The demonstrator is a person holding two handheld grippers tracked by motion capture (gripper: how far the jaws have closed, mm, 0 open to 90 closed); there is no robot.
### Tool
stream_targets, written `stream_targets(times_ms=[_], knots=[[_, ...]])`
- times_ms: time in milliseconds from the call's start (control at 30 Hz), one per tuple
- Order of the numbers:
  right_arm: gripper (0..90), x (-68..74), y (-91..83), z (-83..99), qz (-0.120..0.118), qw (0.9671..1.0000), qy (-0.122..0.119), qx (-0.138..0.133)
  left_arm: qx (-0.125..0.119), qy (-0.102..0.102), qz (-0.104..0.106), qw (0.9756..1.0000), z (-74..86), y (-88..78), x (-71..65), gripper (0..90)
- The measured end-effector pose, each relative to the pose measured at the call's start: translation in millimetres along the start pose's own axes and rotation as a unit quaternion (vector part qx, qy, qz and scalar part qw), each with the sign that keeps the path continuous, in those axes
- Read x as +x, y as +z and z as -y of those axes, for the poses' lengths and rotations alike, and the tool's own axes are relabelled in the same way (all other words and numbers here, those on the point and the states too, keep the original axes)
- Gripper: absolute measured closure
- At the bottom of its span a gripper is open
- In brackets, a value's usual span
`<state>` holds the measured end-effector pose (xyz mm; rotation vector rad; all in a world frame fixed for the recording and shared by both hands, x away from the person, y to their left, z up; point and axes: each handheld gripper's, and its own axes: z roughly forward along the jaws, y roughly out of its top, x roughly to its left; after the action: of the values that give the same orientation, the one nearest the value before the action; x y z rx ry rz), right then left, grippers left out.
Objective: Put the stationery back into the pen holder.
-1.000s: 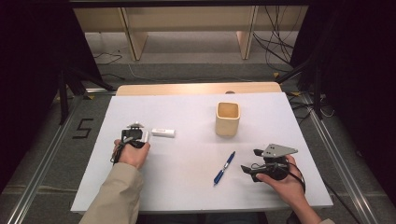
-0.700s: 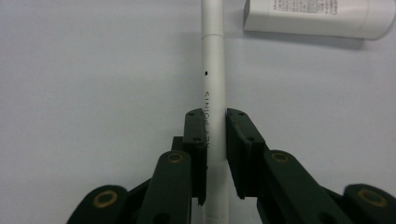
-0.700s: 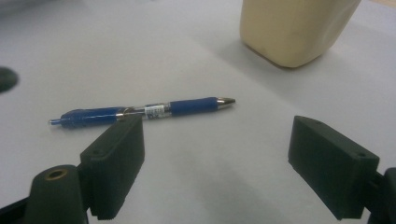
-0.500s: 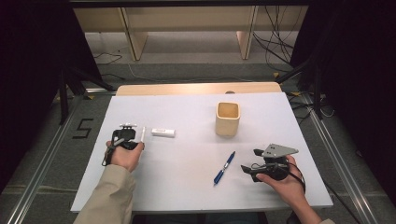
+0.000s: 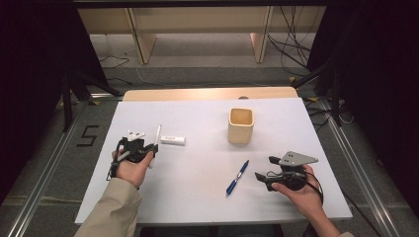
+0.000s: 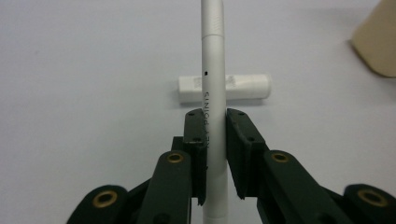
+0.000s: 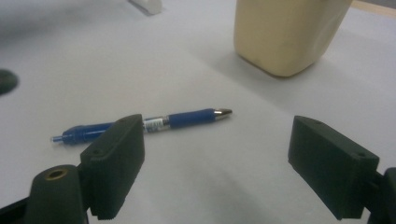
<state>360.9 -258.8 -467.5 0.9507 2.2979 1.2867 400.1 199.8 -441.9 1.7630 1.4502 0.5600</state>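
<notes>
The left gripper (image 5: 141,148) was clamped on a slim white cylindrical pen (image 6: 212,93), its black jaws pressed against the barrel on both sides. In the left gripper view the pen ran upright between the jaws and carried small printed lettering along its barrel. In the high view the pen (image 5: 154,145) stood out from the gripper over the left part of the white table (image 5: 197,197), pointing away from the person.

A short white cylindrical cap-like piece (image 5: 173,140) lay flat on the table just beyond the held pen; in the left gripper view it lay crosswise behind the barrel.

The right gripper (image 5: 264,170) was held at the right of the table with its jaws wide apart and nothing between them. A blue plastic ballpoint pen with a metal tip (image 7: 144,125) lay flat on the table ahead of those jaws, clear of both.

A cream squarish upright cup (image 5: 241,126) stood beyond the blue pen, well apart from both grippers.
</notes>
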Motion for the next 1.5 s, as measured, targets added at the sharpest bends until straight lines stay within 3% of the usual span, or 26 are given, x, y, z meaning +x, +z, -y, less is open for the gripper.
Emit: stream_targets(times_ms=[133,167,300,533,933,1200,1500], knots=[[19.2,1.7,0.1,-1.9,-0.001,0.9998,0.012,-0.012,-0.035,0.037,0.026,0.9983,3.0,-3.4,-10.7,78.4],[19.5,3.0,0.5,-3.8,-0.001,0.9997,0.015,-0.019,-0.057,0.05,0.038,0.9964,4.2,-4.6,-17.0,78.4],[22.4,5.6,1.5,-7.2,-0.002,0.9993,0.025,-0.028,-0.069,0.068,0.054,0.9938,5.4,-4.8,-27.9,78.4],[24.5,14.3,9.7,-18.8,-0.017,0.9982,0.033,-0.048,-0.096,0.102,0.097,0.9854,8.2,-3.6,-59.5,78.4],[28.6,36.9,43.6,-50.3,-0.056,0.9955,0.038,-0.066,-0.094,0.138,0.143,0.9756,16.8,4.2,-105.6,78.4],[31.2,43.5,64.6,-66.8,-0.075,0.993,0.051,-0.074,-0.087,0.159,0.154,0.9712,20.4,8.2,-120.4,78.4],[40.0,47.6,81.4,-80.8,-0.095,0.9889,0.069,-0.091,-0.09,0.176,0.16,0.9672,22.2,8.7,-132.1,78.4]])
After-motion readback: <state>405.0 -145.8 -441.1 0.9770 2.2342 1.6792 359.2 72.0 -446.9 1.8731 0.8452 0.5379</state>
